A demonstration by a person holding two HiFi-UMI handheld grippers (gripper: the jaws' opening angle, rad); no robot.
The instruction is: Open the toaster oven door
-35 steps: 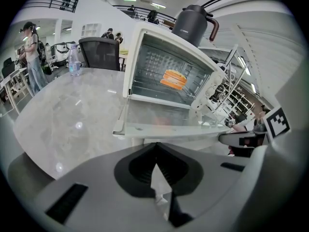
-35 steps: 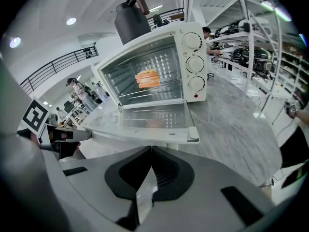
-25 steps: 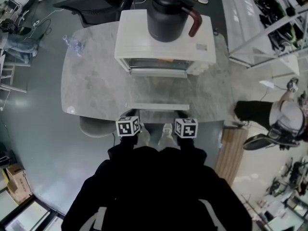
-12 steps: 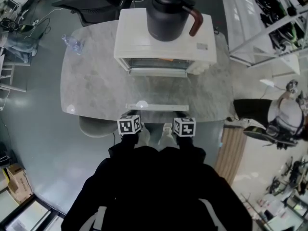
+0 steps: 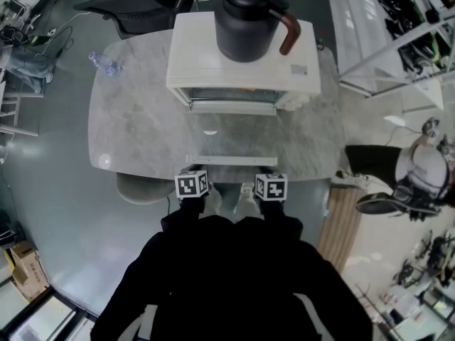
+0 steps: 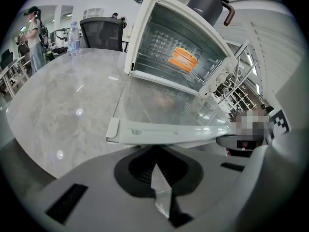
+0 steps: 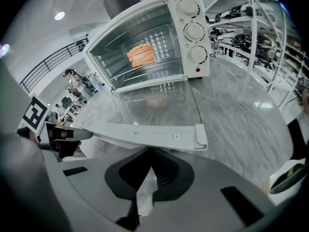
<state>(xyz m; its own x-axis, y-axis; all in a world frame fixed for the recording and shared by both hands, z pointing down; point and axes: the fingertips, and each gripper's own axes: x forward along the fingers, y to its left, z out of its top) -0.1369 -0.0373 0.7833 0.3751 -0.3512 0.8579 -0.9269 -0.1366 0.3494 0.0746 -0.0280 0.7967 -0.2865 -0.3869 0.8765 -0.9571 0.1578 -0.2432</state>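
The white toaster oven (image 5: 242, 55) stands at the far side of the marble table (image 5: 128, 126). Its glass door (image 5: 231, 133) lies folded down flat, with the handle bar (image 5: 232, 160) near the table's front edge. Orange toast (image 6: 182, 59) rests on the rack inside and also shows as toast (image 7: 141, 54) in the right gripper view. My left gripper (image 5: 189, 170) and right gripper (image 5: 268, 170) hang just short of the handle, both shut and holding nothing. The handle (image 6: 169, 132) runs right in front of the left gripper (image 6: 155, 151). The handle (image 7: 145, 130) also crosses ahead of the right gripper (image 7: 150, 151).
A black carafe (image 5: 249, 20) sits on top of the oven. A clear water bottle (image 5: 103, 64) stands at the table's far left corner, with a black office chair (image 5: 135, 9) behind. The oven's knobs (image 7: 193, 30) are on its right. A person (image 5: 405, 176) is at the right.
Both grippers have drifted very slightly toward each other. The door lies open flat as before. The person at the right has shifted.
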